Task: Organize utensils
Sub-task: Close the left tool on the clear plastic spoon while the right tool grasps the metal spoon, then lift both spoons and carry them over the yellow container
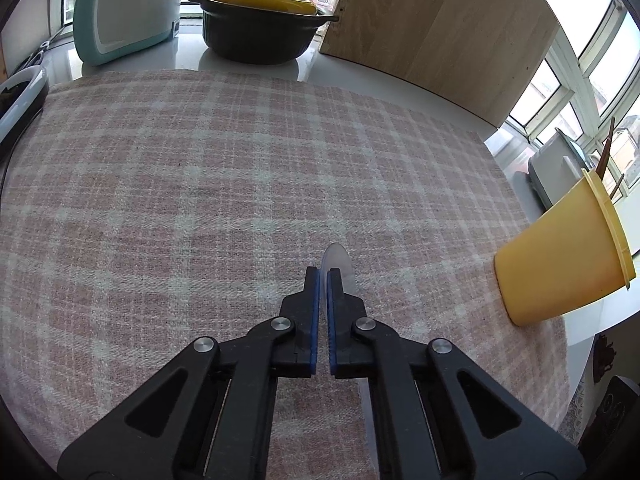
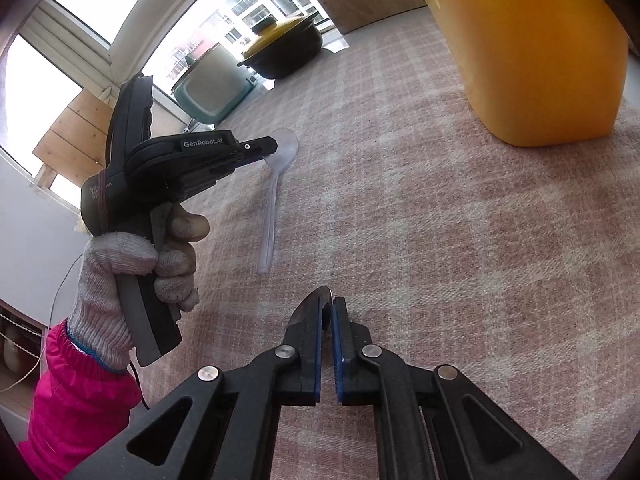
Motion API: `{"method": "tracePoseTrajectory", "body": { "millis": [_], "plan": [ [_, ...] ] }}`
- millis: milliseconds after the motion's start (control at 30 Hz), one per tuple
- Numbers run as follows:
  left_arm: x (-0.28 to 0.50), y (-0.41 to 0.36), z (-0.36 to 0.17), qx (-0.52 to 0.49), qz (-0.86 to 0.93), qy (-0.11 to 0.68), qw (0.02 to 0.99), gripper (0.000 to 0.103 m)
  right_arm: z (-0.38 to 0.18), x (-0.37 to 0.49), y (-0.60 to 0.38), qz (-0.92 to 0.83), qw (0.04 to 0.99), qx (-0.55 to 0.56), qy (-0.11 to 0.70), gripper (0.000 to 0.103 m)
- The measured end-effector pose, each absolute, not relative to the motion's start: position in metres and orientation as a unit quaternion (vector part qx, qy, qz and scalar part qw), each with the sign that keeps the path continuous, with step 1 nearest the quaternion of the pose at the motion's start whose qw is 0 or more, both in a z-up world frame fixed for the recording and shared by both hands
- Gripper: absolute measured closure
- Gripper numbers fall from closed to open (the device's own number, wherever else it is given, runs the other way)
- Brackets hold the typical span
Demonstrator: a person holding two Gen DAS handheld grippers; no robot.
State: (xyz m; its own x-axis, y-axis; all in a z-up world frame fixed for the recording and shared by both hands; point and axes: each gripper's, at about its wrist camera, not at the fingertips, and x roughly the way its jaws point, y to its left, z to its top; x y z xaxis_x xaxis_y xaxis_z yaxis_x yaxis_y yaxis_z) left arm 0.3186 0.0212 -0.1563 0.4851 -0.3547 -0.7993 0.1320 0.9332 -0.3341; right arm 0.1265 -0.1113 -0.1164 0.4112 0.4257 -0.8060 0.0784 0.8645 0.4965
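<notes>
- A clear plastic spoon (image 2: 272, 208) lies flat on the checked cloth (image 2: 440, 240), left of centre in the right wrist view, bowl toward the upper part of the frame and handle end toward the bottom.
- By its look the spoon is very light, thin and smooth. It would likely flex under a hard squeeze and could slide on the cloth or skid out of the pads.
- The best hold is probably across the narrow handle near its middle, where the blue pads can close on both edges. The bowl is wide, curved and harder to pinch.
- The left tongs (image 1: 323, 276) are nearly closed, only a thin gap between the pads. In the left wrist view the spoon's bowl shows just past the tips, in the lower centre; whether the pads touch it cannot be told.
- The right tongs (image 2: 331, 304) are also drawn nearly shut. Something dark and rounded shows at the tip of one finger, but whether anything is gripped cannot be told.
- The yellow cup (image 1: 560, 256) stands at the right edge of the left wrist view, near the cloth's border, with brown sticks rising from it. It looks like the likely place for the spoon.
- The middle of the cloth is open room for moving.
- The black pot with a yellow lid (image 1: 260, 16) and the wooden board (image 1: 432, 28) stand well apart at the top of the frame. The desk edge falls away just beyond the cup, so a careless push could send it off.
</notes>
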Motion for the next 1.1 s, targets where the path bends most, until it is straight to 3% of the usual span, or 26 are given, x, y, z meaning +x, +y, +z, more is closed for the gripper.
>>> {"method": "tracePoseTrajectory", "body": {
  "millis": [1100],
  "plan": [
    [0.222, 0.047, -0.066, -0.134, -0.165, 0.352, 0.911, 0.103, -0.019, 0.119, -0.147, 0.083, 0.879, 0.147, 0.446, 0.103]
  ]
}}
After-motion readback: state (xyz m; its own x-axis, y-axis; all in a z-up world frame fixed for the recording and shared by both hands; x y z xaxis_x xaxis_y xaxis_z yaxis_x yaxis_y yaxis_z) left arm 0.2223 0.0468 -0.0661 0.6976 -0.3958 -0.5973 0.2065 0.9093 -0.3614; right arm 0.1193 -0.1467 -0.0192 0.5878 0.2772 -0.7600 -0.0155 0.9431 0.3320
